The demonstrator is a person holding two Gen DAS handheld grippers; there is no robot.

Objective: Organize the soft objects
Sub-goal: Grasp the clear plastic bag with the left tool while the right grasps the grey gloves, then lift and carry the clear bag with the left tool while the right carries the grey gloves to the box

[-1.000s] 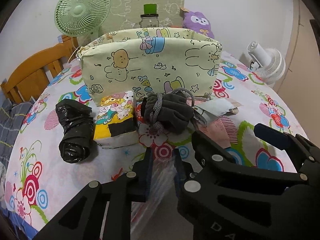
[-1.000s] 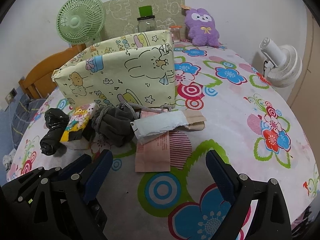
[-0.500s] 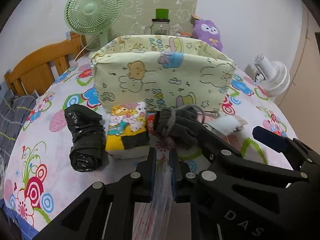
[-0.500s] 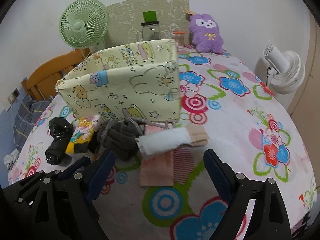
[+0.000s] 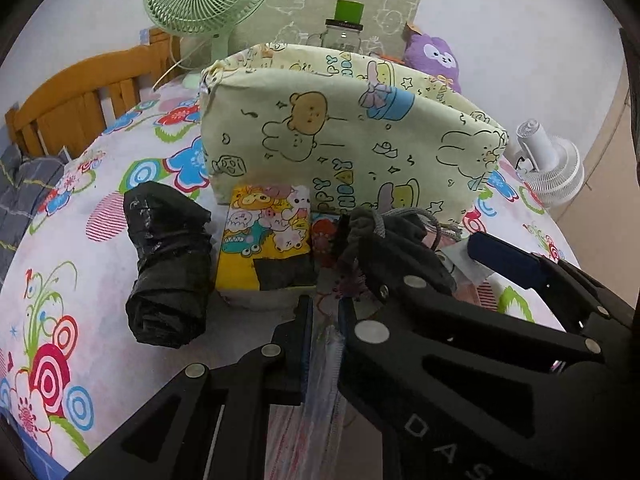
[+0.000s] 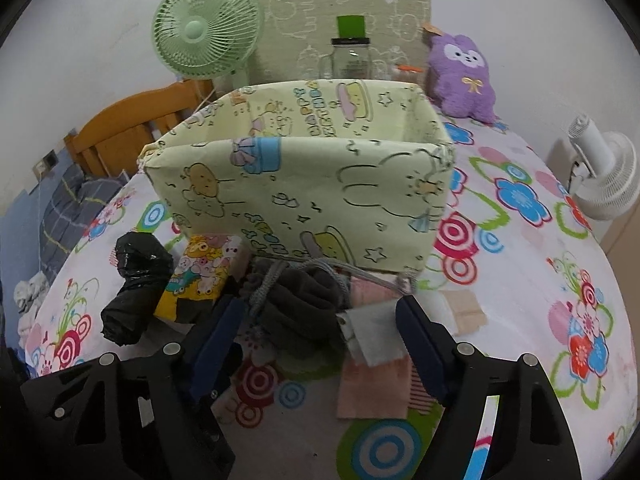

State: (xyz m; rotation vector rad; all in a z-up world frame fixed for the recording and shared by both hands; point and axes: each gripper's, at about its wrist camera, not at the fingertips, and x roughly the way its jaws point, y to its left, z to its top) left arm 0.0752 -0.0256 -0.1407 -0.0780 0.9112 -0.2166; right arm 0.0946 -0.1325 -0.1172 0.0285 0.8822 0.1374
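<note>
L gripper [image 5: 322, 312] pinching a clear plastic packet [image 5: 320, 364], now nearer the fabric bin [image 5: 352, 140]; R gripper [image 6: 320, 320] spread, advanced to straddle grey drawstring pouch [image 6: 304, 304] before bin; grasp likely next.

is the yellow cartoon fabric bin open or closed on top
Open. The right wrist view looks over the fabric bin's front rim to its printed inner back wall; no lid or flap covers it.

Soft, even indoor light is falling across both views, casting only faint shadows. Fisheye distortion is bending the edges, and black vignetting is darkening every corner.
</note>
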